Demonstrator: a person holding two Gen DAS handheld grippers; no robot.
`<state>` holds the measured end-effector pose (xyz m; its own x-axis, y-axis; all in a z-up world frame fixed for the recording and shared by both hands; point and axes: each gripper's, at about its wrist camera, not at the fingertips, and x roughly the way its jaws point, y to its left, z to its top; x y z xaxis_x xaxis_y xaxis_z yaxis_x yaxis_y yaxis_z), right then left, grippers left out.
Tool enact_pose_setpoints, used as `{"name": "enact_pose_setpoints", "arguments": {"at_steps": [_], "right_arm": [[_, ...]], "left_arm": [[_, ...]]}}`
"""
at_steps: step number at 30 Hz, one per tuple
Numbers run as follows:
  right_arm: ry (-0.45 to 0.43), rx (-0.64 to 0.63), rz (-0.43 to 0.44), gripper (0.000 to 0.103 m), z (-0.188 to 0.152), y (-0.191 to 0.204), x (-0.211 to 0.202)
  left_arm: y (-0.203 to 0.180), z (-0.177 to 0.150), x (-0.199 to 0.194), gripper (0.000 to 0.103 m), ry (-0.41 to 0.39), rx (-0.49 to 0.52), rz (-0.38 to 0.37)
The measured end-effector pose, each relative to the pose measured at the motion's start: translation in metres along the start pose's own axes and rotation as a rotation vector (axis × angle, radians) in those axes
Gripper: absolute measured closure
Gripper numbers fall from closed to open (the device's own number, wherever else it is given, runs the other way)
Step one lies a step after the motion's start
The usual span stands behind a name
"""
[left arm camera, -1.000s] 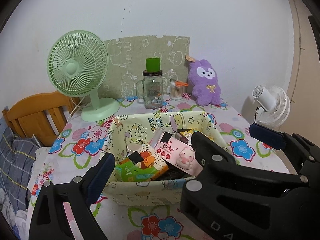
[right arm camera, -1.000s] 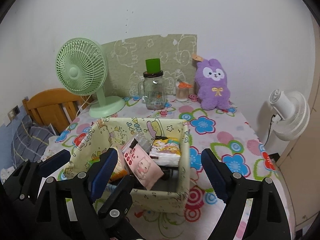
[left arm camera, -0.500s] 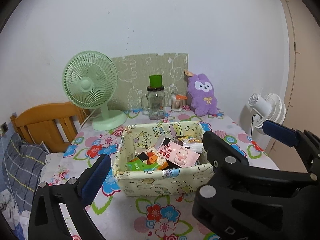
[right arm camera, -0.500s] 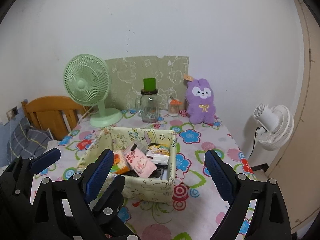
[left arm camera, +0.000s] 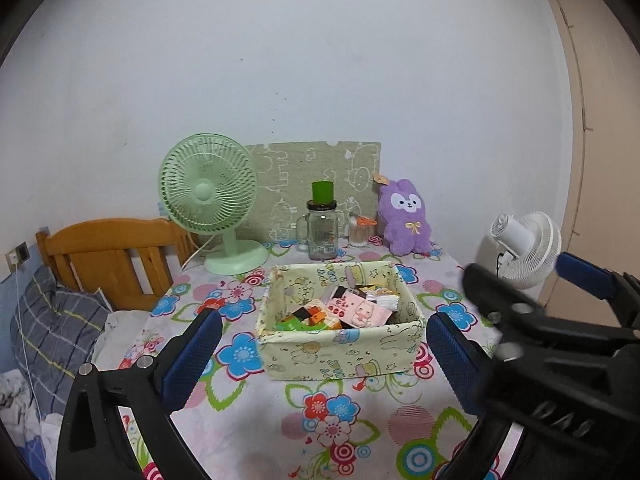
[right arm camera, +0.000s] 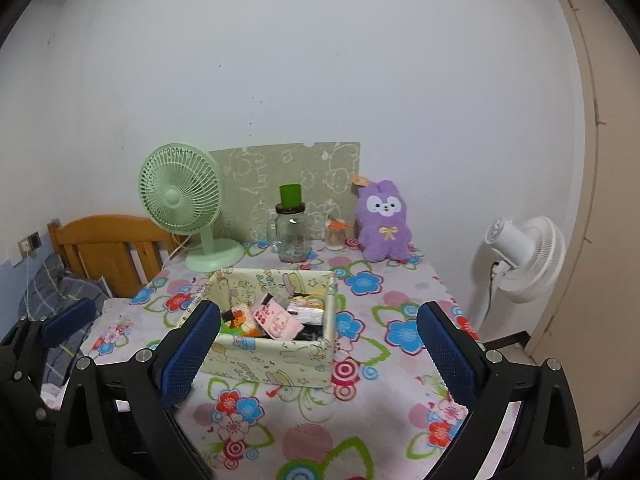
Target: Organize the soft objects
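Both tongs pulled back from fabric box [left arm camera: 340, 344] | contents overlapping, unclear

fabric storage box [left arm camera: 340, 350]: printed letters on inner back wall, too small to read | pink packet [left arm camera: 358, 312] in the box: printing, illegible | glass jar [left arm camera: 322, 232]: label, illegible | green carton [left arm camera: 292, 325] in the box: white mark, illegible | no readable text, brand or number anywhere
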<state>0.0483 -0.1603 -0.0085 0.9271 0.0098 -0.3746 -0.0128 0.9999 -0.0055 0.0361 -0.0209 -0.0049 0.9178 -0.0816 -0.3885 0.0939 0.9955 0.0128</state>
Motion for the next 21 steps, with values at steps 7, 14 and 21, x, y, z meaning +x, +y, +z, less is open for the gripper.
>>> {"name": "enact_pose_setpoints", "arguments": {"at_steps": [7, 14, 21], "right_arm": [[-0.044, 0.002, -0.035, 0.003, -0.005, -0.008, -0.024], [-0.059, 0.033, -0.025, 0.003, -0.01, -0.017, -0.037], [-0.061, 0.064, -0.012, 0.003, -0.013, -0.023, -0.039]], "left_arm": [[0.017, -0.002, -0.012, 0.0, -0.002, -0.026, 0.047], [0.022, -0.007, -0.029, 0.0, -0.012, -0.028, 0.064], [0.023, -0.007, -0.035, 0.0, -0.026, -0.057, 0.028]]}}
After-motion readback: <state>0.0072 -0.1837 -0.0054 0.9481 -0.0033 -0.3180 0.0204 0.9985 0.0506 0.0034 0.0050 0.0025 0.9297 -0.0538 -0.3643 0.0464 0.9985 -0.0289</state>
